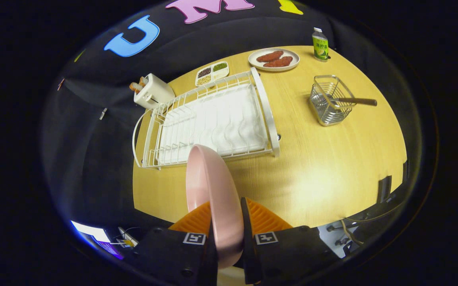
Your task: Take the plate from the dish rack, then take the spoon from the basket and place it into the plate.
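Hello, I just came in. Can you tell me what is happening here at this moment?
A person's handheld gripper is shut on a pink plate, held on edge above the wooden table. The white dish rack just beyond it stands empty. The spoon sits in the wire basket, not yet picked up.

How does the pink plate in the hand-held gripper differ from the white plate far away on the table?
The pink plate stands on edge, clamped between the fingers of the hand-held gripper; the white plate lies flat on the table, beyond the dish rack. The pink plate is empty; the white plate carries brown food. Both are round.
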`<state>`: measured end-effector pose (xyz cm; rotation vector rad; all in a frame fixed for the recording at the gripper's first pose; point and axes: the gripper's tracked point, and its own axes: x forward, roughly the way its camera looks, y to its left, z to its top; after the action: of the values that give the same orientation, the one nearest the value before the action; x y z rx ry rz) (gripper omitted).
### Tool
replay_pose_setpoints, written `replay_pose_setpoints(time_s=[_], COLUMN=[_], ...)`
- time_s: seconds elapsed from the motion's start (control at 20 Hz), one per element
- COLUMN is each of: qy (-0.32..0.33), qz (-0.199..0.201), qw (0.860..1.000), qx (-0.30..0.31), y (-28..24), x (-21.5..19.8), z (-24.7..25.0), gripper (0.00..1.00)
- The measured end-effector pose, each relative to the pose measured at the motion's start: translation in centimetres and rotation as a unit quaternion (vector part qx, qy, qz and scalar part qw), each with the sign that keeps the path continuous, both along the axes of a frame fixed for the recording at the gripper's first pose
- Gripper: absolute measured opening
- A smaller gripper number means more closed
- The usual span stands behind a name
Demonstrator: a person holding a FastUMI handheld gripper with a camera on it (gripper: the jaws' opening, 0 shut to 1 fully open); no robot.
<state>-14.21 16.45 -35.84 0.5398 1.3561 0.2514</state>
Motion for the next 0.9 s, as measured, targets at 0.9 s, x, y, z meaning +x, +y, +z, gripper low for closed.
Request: replay_pose_setpoints(time_s=[0.9], qy=[0.024], qz=[-0.013], qw=[0.999], qx=[0.043], y=[3.7], x=[-0.8], z=[-8.9], gripper=[0.4])
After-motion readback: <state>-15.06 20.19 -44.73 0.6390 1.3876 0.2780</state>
